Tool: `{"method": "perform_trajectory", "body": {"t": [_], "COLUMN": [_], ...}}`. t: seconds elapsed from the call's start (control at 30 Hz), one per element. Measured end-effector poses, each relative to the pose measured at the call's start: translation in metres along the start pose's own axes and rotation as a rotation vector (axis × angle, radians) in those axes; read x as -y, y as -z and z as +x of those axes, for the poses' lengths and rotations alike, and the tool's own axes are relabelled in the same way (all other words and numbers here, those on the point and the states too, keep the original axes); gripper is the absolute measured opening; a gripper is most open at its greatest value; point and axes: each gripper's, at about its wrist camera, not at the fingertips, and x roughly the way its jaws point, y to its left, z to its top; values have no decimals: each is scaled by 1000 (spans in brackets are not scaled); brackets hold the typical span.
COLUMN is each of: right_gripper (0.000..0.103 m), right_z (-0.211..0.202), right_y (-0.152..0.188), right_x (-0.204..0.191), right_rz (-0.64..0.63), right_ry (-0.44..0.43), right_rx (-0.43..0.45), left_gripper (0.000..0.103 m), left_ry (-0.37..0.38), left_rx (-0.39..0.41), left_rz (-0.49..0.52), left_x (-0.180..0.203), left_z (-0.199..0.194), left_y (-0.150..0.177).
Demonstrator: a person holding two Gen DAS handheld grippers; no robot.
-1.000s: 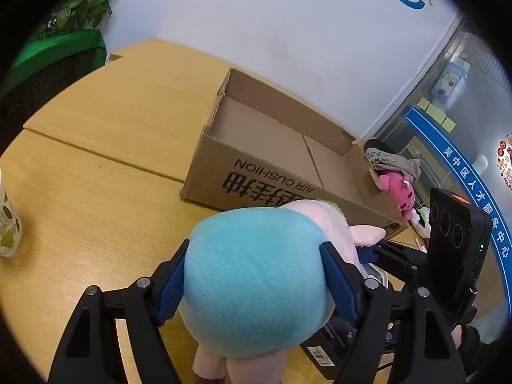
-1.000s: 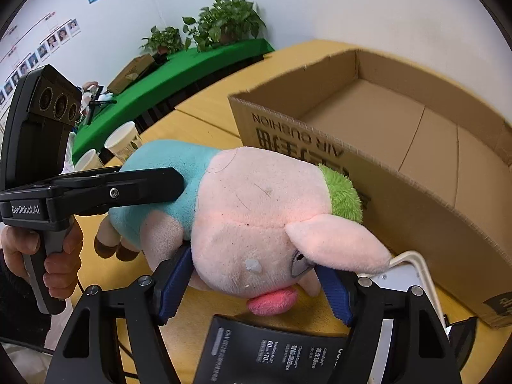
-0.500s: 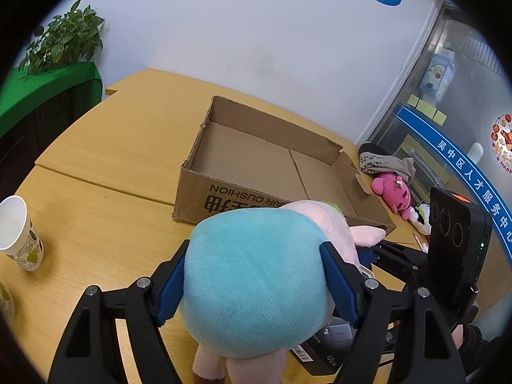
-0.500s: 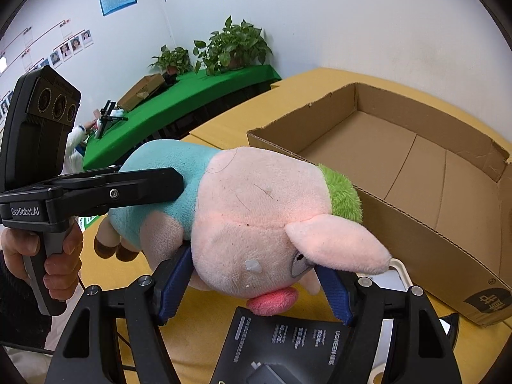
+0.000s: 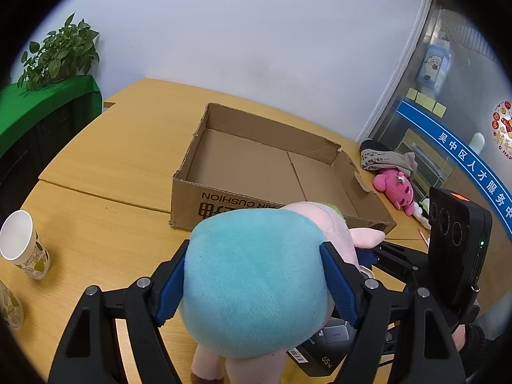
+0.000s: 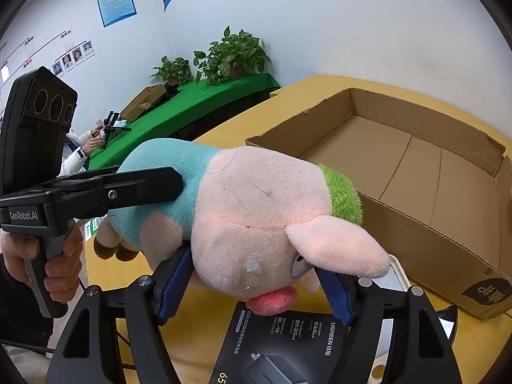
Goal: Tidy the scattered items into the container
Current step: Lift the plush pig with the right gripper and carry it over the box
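over smooth wooden table (image 5: 105, 224), both grippers squeeze fuzzy rounded plush pig (image 5: 256, 281)

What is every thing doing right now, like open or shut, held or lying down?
Left gripper: shut on the toy's blue body.
Right gripper: shut on the toy's pink head.
Pink-and-blue plush pig toy: held in the air, sideways.
Brown cardboard box: open, nothing inside.
White paper cup: upright.
Small pink plush toy: lying on the table.
Black charger box: lying flat.
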Motion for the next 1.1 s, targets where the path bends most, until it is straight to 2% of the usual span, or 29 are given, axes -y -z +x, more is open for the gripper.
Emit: {"method": "perform_trajectory", "body": {"t": [1.1], "right_gripper": [78], "right_z": [5], "right_y": [2], "right_x": [12], "right_rz": [12], "right_ry": [17], "right_rx": [-27], "left_gripper": [77], "left_ry": [27], "left_rx": [-22], "left_rz": [5], "left_x": [-1], "left_z": [13], "left_y": [0]}}
